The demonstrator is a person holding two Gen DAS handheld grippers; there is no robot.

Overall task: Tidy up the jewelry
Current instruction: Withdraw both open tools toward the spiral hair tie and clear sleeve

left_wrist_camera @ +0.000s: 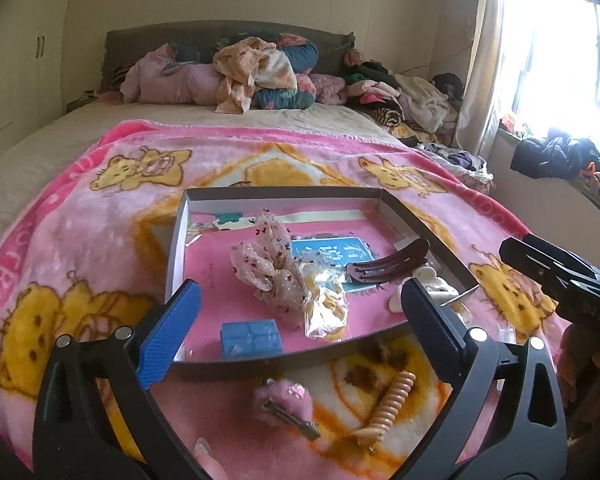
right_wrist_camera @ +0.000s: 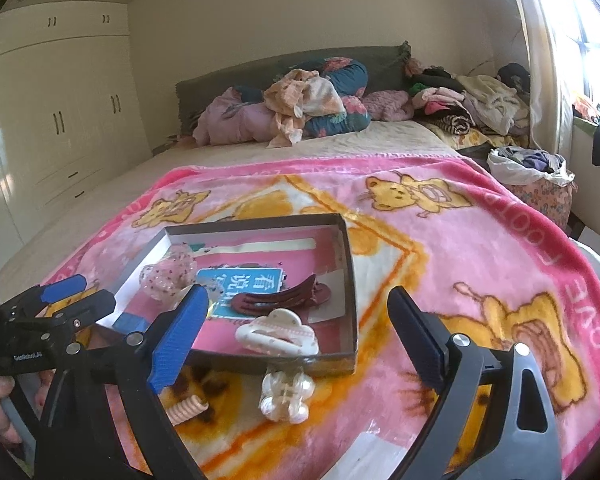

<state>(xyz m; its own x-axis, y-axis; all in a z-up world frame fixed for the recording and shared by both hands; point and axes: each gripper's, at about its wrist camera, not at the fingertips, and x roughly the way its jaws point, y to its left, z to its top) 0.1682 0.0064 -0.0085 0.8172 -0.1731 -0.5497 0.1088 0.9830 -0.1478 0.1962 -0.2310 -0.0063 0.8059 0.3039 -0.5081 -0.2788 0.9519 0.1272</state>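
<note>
A shallow grey box lies on the pink bear blanket. Inside it are a dotted scrunchie, a brown claw clip, a white claw clip, a blue cube and a clear packet. On the blanket in front lie a pink fluffy clip, a peach spiral hair tie and a pearl claw clip. My left gripper is open and empty above the box's near edge. My right gripper is open and empty above the pearl clip.
The pink blanket covers the near part of a bed. Piled clothes and pillows lie at the headboard. A wardrobe stands at the left, a window at the right, a full bag beside the bed.
</note>
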